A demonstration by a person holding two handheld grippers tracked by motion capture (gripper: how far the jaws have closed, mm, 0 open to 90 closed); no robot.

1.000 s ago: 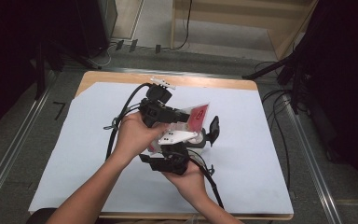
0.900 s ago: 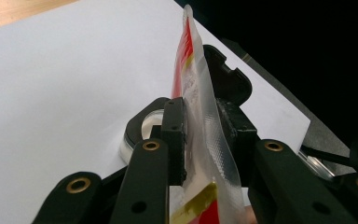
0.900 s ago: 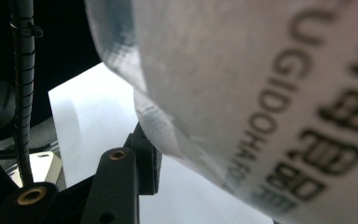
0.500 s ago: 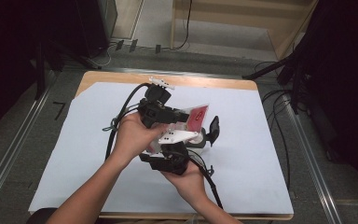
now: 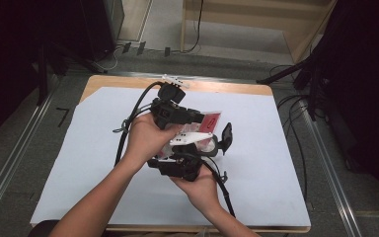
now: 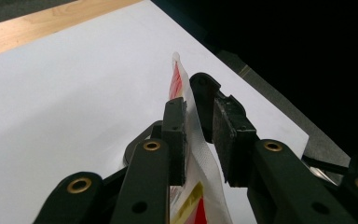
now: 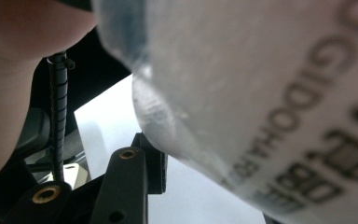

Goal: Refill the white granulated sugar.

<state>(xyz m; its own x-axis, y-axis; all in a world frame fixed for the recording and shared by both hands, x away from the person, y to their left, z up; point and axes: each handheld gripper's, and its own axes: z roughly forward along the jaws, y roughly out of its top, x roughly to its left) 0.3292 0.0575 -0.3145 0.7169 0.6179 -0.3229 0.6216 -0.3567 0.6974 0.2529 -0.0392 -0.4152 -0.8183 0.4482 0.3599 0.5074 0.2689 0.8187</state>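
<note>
Gripping the packet [image 5: 205, 129] edge-on, the left gripper [image 6: 196, 135] points away from the person. The right gripper [image 5: 217, 143] clasps the packet's lower part, its jaws having just narrowed. The packet's long axis runs along the left jaws.

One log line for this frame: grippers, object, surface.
left gripper: packet edge between jaws | right gripper: at packet, grip unclear | packet: red-white, held above white sheet

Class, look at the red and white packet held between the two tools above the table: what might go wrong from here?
1. The left tool has the packet only by its thin edge; it may slip out.
2. With both tools on it, a pull apart might tear the packet.
3. The right tool has just been closing on the packet and might crush it.
</note>
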